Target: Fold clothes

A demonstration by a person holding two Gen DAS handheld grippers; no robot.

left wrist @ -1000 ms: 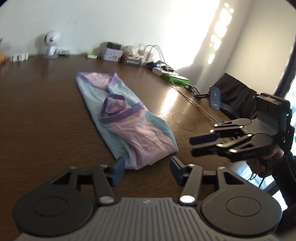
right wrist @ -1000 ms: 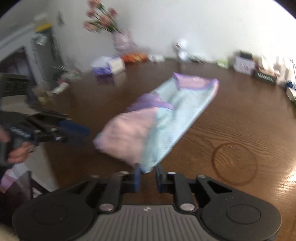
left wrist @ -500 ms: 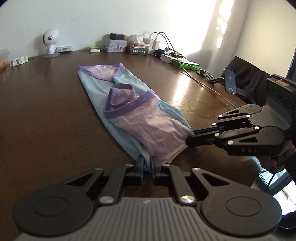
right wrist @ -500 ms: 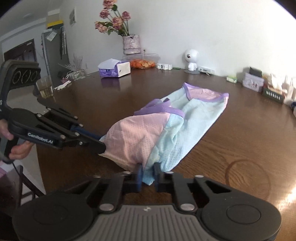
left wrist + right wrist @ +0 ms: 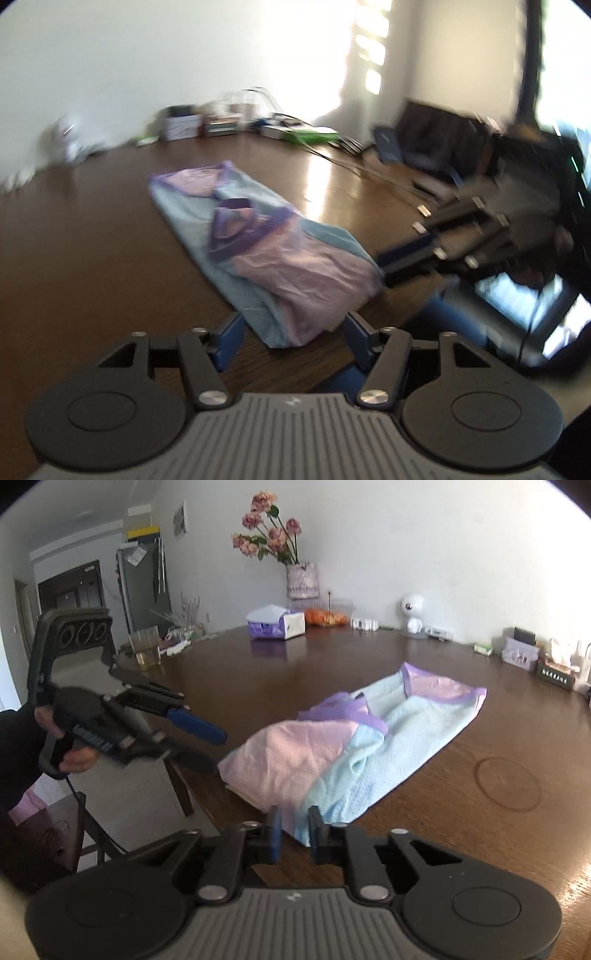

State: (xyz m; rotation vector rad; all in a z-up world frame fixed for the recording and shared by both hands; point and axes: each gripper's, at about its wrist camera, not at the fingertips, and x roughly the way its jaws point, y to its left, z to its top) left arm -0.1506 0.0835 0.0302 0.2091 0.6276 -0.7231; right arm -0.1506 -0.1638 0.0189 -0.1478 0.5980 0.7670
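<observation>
Right wrist alone shows flowers (image 5: 271, 528), tissue box (image 5: 275, 624).

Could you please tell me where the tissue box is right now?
In the right wrist view, the tissue box sits at the table's far edge, just left of the flower vase.

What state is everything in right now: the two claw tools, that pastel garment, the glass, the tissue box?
Left gripper: open, fingers either side of the garment's near end, not clamping.
Right gripper: slightly open, cloth edge between its fingers.
Garment: folded lengthwise, lying on the table.
Glass: upright, holding amber liquid.
Tissue box: open, tissue sticking up.
</observation>
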